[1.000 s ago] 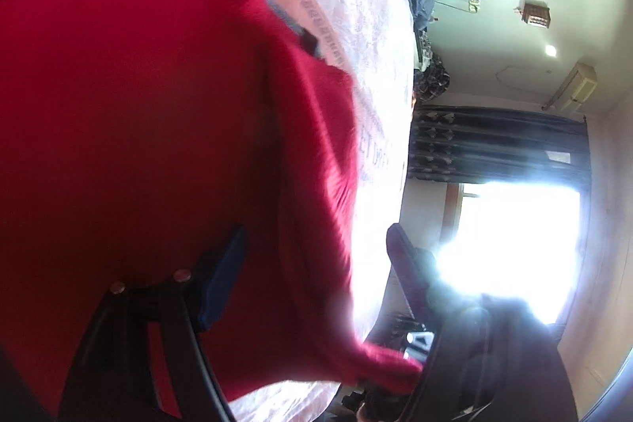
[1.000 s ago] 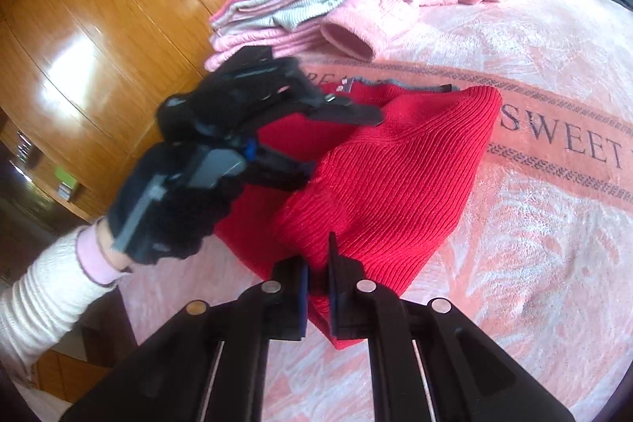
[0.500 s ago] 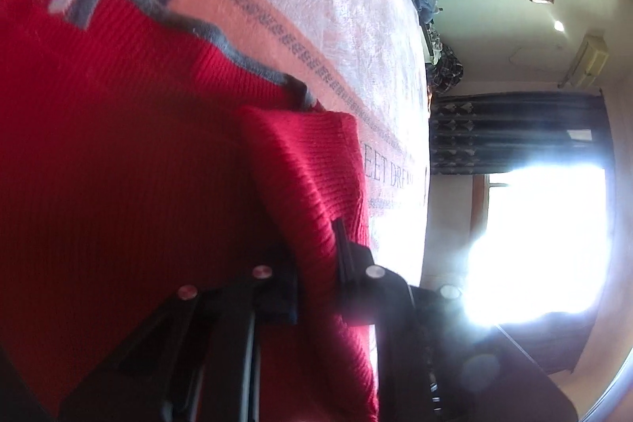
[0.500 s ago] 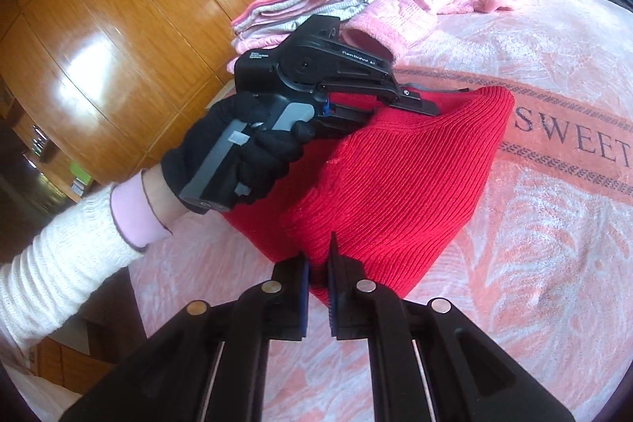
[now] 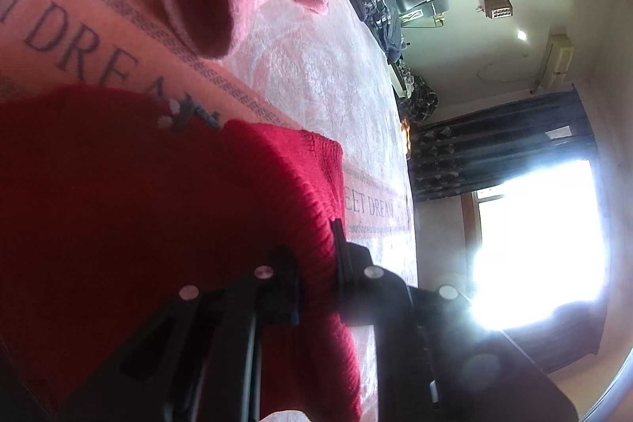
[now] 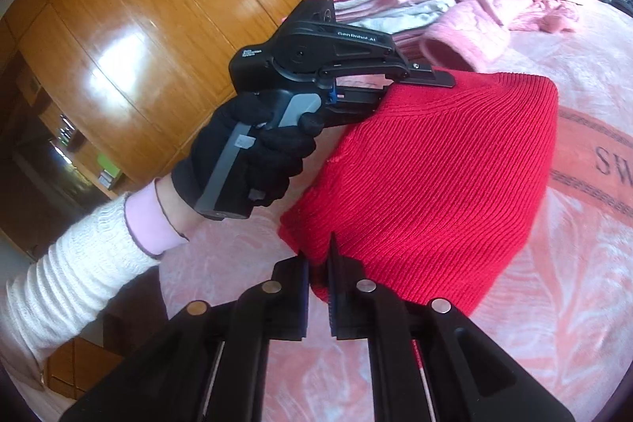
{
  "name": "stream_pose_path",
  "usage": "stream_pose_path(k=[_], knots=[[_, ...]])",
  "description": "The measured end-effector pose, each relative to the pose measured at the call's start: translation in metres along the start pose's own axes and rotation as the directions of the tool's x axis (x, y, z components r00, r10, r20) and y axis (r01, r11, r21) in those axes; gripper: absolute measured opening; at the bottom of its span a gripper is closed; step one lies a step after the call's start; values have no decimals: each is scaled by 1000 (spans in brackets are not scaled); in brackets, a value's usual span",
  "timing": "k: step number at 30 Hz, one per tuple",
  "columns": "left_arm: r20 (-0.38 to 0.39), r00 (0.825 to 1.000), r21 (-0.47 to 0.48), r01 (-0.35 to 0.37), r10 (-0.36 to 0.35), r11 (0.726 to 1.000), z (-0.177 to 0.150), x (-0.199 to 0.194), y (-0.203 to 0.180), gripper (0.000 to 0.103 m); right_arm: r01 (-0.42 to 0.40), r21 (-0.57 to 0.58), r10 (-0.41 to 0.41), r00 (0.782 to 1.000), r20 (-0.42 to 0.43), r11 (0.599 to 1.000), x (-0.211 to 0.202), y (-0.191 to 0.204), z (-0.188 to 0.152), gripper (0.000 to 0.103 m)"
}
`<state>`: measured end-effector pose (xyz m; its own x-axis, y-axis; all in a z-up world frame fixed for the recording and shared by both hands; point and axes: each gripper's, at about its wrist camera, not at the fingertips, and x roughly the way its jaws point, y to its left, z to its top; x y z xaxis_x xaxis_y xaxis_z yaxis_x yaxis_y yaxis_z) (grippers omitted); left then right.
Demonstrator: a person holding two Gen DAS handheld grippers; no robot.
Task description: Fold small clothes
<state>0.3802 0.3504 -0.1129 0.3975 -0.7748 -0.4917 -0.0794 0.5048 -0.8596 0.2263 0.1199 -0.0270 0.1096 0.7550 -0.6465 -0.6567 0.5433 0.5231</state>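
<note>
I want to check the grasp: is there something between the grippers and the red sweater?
Nothing visible. The left gripper and right gripper are each shut directly on the red sweater.

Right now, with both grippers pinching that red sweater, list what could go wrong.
1. The right gripper pinches only the red sweater's near corner, so the knit might slip out.
2. The left gripper holds a bunched fold; the crease may land uneven.
3. The pink sleeve lies close behind and could get dragged along.
</note>
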Motion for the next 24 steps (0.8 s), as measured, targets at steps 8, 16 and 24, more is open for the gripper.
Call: stream_pose_path(k=[8, 16, 24], knots=[[46, 996, 8, -82, 82, 997, 3, -71, 31, 11, -40, -21, 39, 998, -41, 999, 49, 29, 17, 7], [70, 989, -25, -132, 134, 991, 6, -110, 79, 11, -40, -33, 35, 991, -129, 999, 108, 47, 19, 7], [70, 975, -51, -209, 212, 977, -9, -114, 137, 11, 52, -53, -64, 967, -248, 997, 159, 39, -2, 8]])
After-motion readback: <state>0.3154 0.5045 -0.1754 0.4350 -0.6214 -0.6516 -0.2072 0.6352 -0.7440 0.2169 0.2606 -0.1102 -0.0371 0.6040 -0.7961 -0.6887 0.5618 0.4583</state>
